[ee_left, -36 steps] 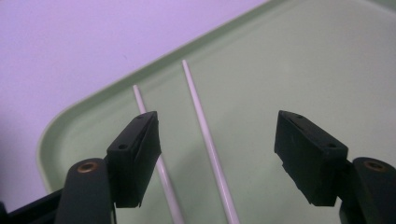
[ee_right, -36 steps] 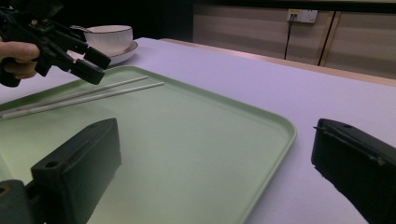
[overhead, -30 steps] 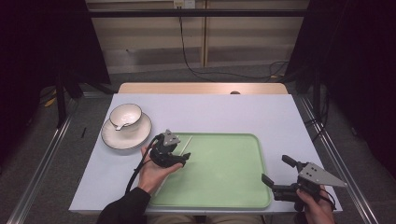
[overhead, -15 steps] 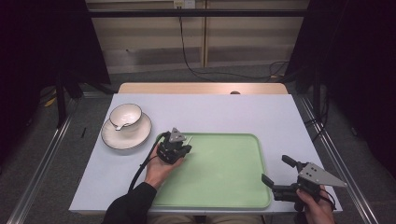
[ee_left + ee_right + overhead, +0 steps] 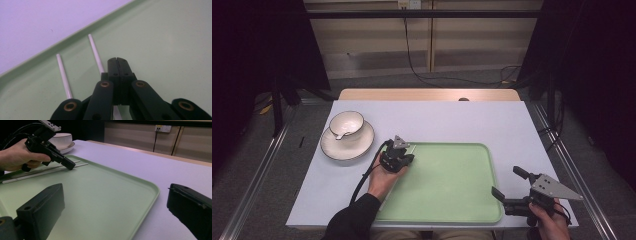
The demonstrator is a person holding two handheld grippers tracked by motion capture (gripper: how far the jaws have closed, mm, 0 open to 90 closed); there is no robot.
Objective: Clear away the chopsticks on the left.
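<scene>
Two thin white chopsticks (image 5: pixel 62 72) lie side by side in the far left corner of a pale green tray (image 5: pixel 447 185). My left gripper (image 5: pixel 116 60) is shut, its jaws meeting flat with no gap. One chopstick (image 5: pixel 96 52) runs under its left jaw, not between the tips. Seen from the right gripper view, the left gripper (image 5: pixel 70 166) touches down on the chopsticks (image 5: pixel 50 172), with a hand around its grip. My right gripper (image 5: pixel 508 182) stands open at the tray's near right corner, nothing between its jaws (image 5: pixel 116 192).
A white bowl (image 5: pixel 346 124) sits on a saucer (image 5: pixel 362 145) on the lilac table top (image 5: pixel 437 120), left of the tray. The table's wooden far edge (image 5: pixel 427 94) meets a wall with a cable and a socket.
The left gripper slid a little toward the tray's far left corner, sank onto the chopsticks, and its jaws went from apart to shut. The right gripper stayed put.
</scene>
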